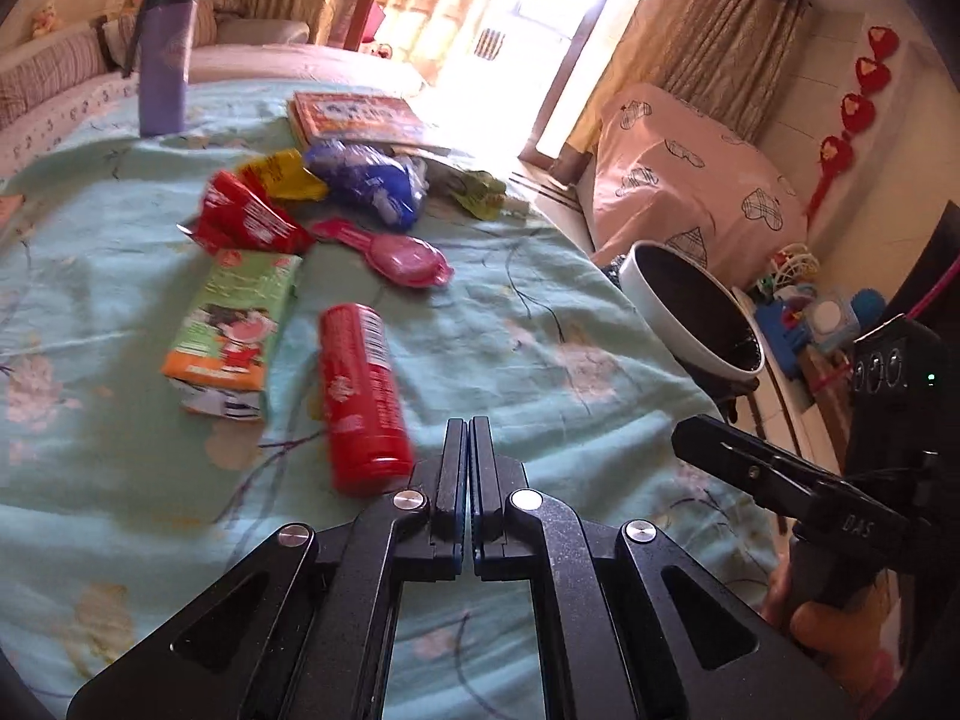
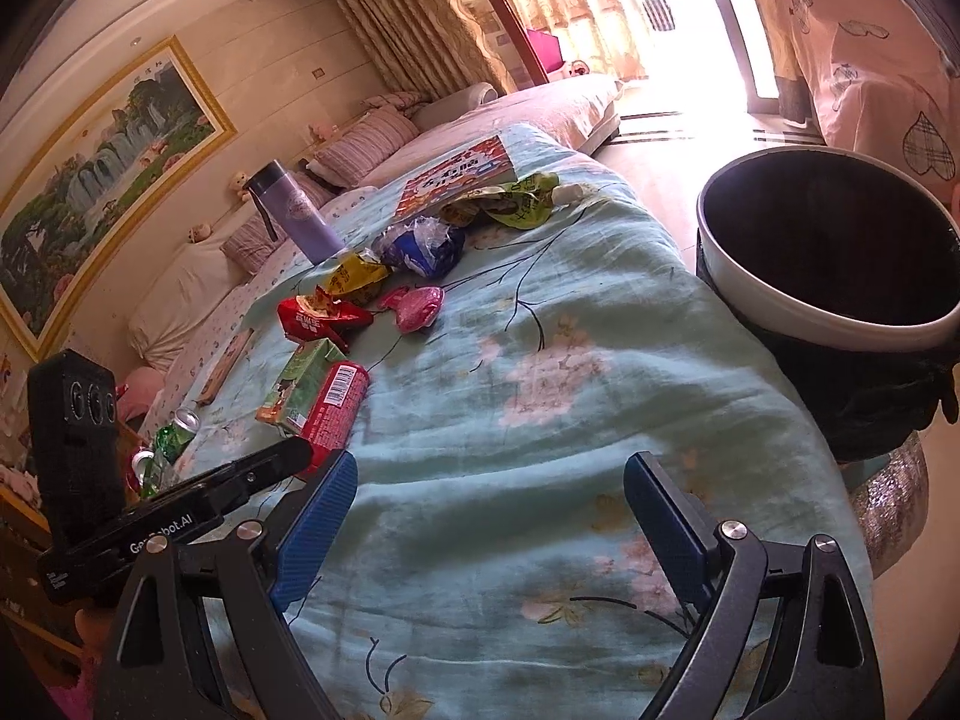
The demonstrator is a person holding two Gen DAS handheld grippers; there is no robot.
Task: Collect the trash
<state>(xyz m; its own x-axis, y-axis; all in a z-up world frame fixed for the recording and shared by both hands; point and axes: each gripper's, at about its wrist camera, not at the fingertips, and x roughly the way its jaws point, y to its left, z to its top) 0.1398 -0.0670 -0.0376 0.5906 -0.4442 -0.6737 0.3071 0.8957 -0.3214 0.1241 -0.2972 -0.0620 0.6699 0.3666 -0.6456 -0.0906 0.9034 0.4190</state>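
Trash lies on a teal floral cloth (image 1: 540, 324): a red can (image 1: 357, 396) (image 2: 333, 408), a green and orange drink carton (image 1: 231, 333) (image 2: 294, 381), a red wrapper (image 1: 246, 222) (image 2: 321, 315), a yellow wrapper (image 1: 279, 174) (image 2: 354, 273), a blue bag (image 1: 369, 180) (image 2: 420, 246), a pink wrapper (image 1: 402, 255) (image 2: 417, 306) and a green wrapper (image 1: 477, 192) (image 2: 516, 201). My left gripper (image 1: 468, 438) is shut and empty, just right of the can's near end. My right gripper (image 2: 486, 498) is open and empty above bare cloth. A white-rimmed bin (image 1: 696, 312) (image 2: 828, 252) stands off the cloth's right edge.
A purple flask (image 1: 165, 57) (image 2: 297, 213) and a book (image 1: 354, 117) (image 2: 459, 174) sit at the far side of the cloth. Green cans (image 2: 171, 438) stand past the cloth's left edge. A sofa lies beyond, a pink-covered piece of furniture (image 1: 690, 180) at right.
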